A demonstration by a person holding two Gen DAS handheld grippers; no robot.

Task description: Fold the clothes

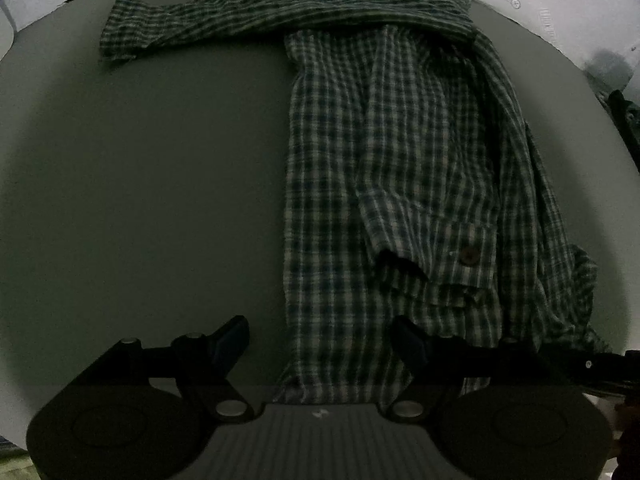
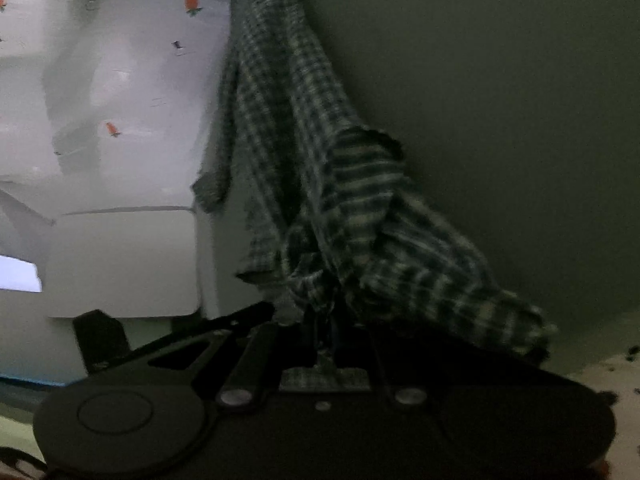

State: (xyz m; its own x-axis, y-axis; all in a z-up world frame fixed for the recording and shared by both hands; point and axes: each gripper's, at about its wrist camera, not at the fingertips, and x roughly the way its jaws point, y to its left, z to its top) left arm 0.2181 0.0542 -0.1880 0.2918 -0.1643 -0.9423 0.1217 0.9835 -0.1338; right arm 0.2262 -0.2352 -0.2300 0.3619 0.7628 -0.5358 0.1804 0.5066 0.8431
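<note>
- Plaid fabric dominates both views: a green-and-white checked button-up shirt is spread on a flat grey-green counter.
- In the left wrist view the shirt's body is laid lengthwise, away from the camera, on the right half of the counter, while one long sleeve is stretched to the left across the far end.
- A brown round button is seen on a cuff folded onto the shirt's body, beside a dark opening in the cloth.
- The left tongs are spread wide and nothing is gripped; the near hem of the shirt lies between and below the two black fingers, apart from both.
- In the right wrist view, which is blurred, the right tongs are clenched on a bunched part of the checked shirt, and cloth is pinched in the narrow gap.
- From that pinch the fabric is drawn up and away along the counter's edge, with a flap hanging toward the right.
- Beyond the counter's edge a white cloth printed with small red motifs is visible; what it covers cannot be told.
</note>
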